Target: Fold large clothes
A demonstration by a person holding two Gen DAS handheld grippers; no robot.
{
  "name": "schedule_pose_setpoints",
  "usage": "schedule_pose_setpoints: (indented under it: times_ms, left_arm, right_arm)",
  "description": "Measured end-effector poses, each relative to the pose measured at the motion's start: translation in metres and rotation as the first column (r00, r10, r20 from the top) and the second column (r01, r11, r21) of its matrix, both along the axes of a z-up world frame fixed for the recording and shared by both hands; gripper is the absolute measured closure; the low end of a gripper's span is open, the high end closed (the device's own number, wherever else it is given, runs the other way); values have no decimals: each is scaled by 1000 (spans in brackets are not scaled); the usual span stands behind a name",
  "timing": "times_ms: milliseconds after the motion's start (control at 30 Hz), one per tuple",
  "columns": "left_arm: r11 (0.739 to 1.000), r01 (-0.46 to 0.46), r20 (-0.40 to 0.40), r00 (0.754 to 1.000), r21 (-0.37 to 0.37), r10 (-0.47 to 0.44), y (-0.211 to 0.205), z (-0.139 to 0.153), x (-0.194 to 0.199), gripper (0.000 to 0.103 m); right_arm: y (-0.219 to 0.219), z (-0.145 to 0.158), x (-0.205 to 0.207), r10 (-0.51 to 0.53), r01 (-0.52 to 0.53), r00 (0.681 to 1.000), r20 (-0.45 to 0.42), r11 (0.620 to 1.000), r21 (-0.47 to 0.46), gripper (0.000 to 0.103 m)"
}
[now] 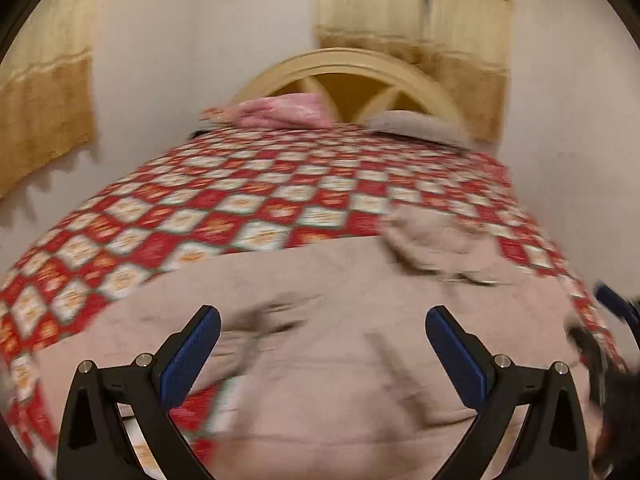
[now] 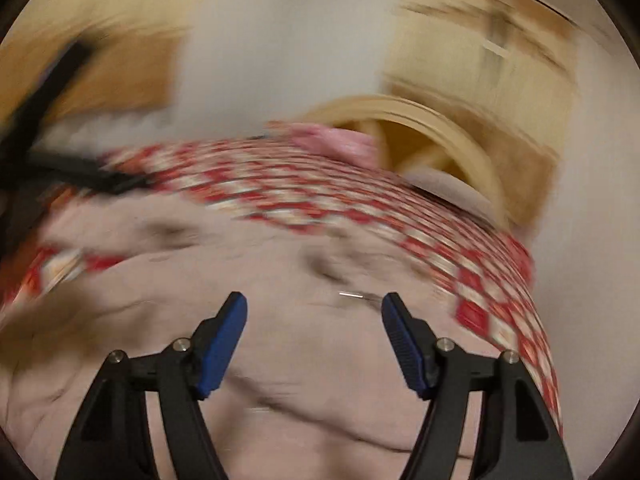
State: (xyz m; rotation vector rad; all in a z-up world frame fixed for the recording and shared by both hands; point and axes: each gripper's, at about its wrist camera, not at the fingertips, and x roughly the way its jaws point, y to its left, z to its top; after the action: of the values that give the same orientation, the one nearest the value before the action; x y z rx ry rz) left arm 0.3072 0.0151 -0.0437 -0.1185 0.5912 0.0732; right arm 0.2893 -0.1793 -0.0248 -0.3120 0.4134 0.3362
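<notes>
Beige garment (image 1: 320, 320) flat on checked bedspread (image 1: 200, 208), both tools spread, empty.

Motion blur smears the beige garment (image 2: 300, 360) below the right tongs (image 2: 314, 308); its near part is cut off by the frame's lower edge.

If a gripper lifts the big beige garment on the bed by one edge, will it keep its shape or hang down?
The beige garment would probably hang limp: it lies creased and follows the bed. It looks thick, so perhaps rather heavy. Its matte cloth seems unlikely to slip.
</notes>
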Motion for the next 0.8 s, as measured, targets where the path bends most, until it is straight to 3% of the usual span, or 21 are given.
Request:
schedule_pose_setpoints:
  times_ms: [67,100,167,233,333,500,800]
  left_arm:
    - [996,75,-41,997,57,-73,-36,-14,18,1]
    - [993,86,-53,995,78,-82,-46,-20,23,1]
    - [984,95,-81,993,148,-84,-66,-42,36,1]
    - [970,60,-139,990,237,-27,-76,-68,50,1]
    - [970,53,-246,969,236,7,-68,-101,63,1]
    - [985,71,-278,960,156,-25,-55,-123,62,1]
    - [993,66,-278,960,97,-37,-54,-135,62,1]
  right_arm:
    - [-41,1,32,-153,158,986,-63,983,95,38]
    - [-66,-2,50,-249,261,963,-101,955,138,39]
    - [-115,-18,84,-409,451,887,-213,867,212,40]
    - [-137,-38,109,-428,505,850,-307,829,242,40]
    - [-130,-73,126,-391,468,844,-366,871,149,40]
    - [-113,-110,130,-384,431,827,-411,902,24,39]
    - [-113,-115,137,-413,430,810,-416,901,-56,39]
